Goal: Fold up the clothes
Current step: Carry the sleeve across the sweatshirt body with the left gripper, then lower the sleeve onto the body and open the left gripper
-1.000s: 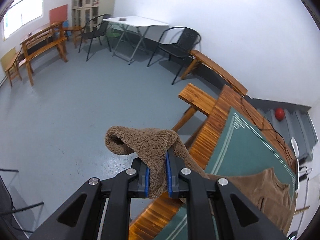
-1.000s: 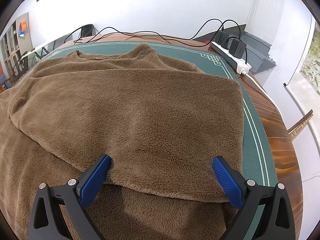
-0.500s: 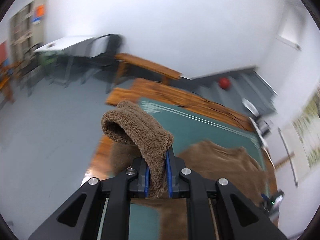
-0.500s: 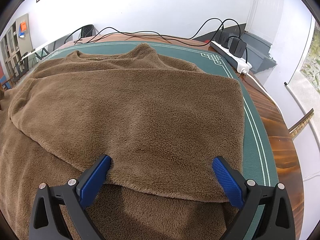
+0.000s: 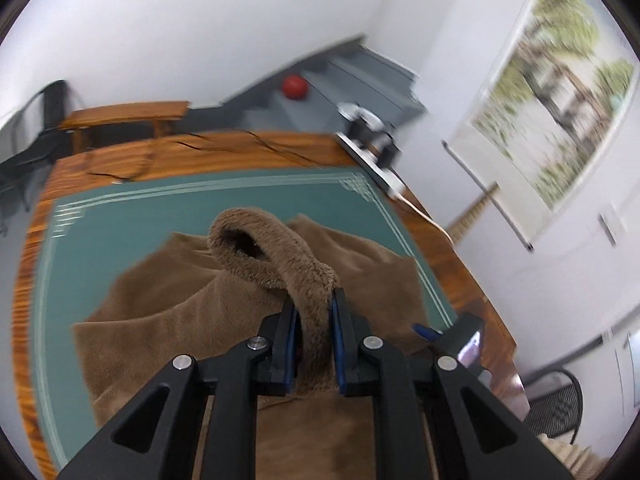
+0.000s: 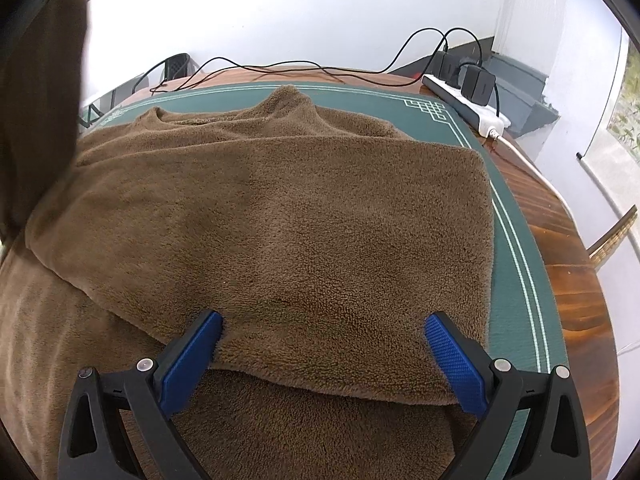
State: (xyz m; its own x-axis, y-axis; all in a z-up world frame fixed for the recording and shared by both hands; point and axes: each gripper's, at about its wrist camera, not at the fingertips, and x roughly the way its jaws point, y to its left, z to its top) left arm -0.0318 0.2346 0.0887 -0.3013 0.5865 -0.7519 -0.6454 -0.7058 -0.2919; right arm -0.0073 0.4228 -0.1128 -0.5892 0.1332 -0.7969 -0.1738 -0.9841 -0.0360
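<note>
- Pinching a sleeve cuff (image 5: 276, 256), the left hand-held gripper (image 5: 313, 340) has its jaws clamped on the brown fleece sweater (image 6: 280, 216) and holds that sleeve up above the body of the garment.
- Spread wide, the right hand-held gripper (image 6: 324, 356) grips nothing; its blue pads straddle a folded-over edge of fleece.
- The sweater lies on the green mat (image 6: 516, 264) of the wooden surface (image 6: 576, 280), one side already doubled inward.
- To do it well, I judge: carry the sleeve across low and taut, lay it flat along the body, and let go only once the cuff rests without bunching.
- Thick pile can drag; the right one could pin the fold.
</note>
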